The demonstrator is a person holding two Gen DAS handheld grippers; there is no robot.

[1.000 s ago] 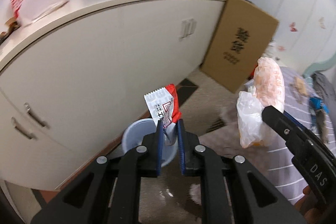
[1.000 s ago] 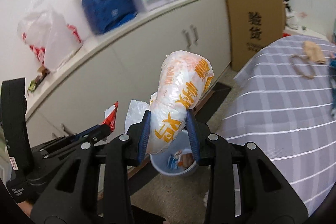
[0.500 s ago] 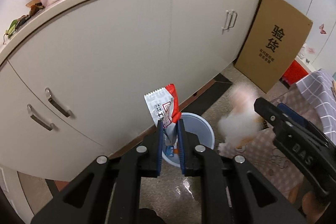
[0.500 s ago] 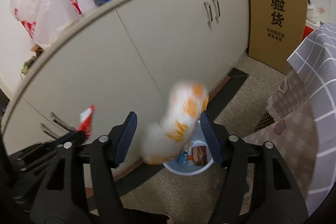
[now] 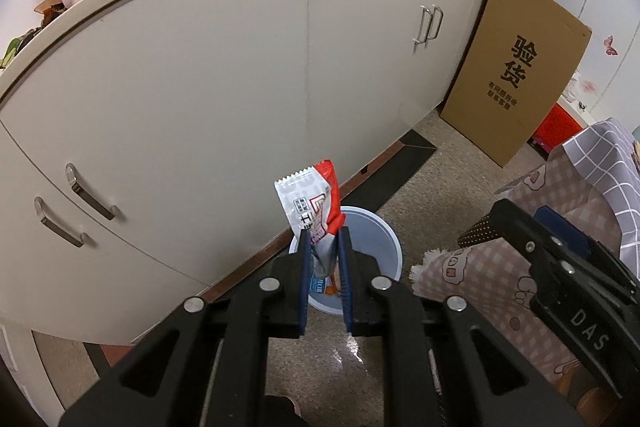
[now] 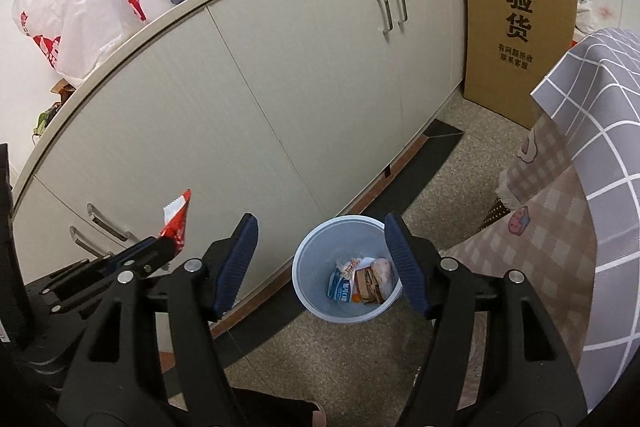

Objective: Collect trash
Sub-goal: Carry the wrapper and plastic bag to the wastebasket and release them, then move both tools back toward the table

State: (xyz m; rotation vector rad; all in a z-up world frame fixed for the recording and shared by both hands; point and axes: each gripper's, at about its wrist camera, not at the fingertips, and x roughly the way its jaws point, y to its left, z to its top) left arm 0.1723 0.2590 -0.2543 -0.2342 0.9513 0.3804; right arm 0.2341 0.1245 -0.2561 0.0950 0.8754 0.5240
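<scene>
Now the right gripper point(image 6: 322, 269) stands with its jaws wide apart and nothing between them: a second ago it was clamped on a white plastic bag with orange print, half a second ago that bag was a blur falling out of the opening fingers, and in the right wrist view a pale bundle lies inside the pale blue bin point(image 6: 347, 269) at about 3 o'clock of its floor, beside a few other wrappers (most likely the same bag, though it is too small to be sure). By my judgement that piece of trash is delivered, and one remains in hand. The left gripper point(image 5: 323, 269) is pinched together on a red and white snack wrapper point(image 5: 314, 213), which stands upright out of the blue pads with its crimped edge at 12 o'clock. Seen from the left wrist, the bin point(image 5: 376, 247) sits on the speckled floor directly beyond the fingertips, its rim showing from about 12 to 4 o'clock around the wrapper, against the foot of the cream cabinet point(image 5: 240, 87). From the right wrist view, the wrapper point(image 6: 176, 223) is at 9 o'clock of the bin and well apart from it, so I judge it not yet over the opening.
</scene>
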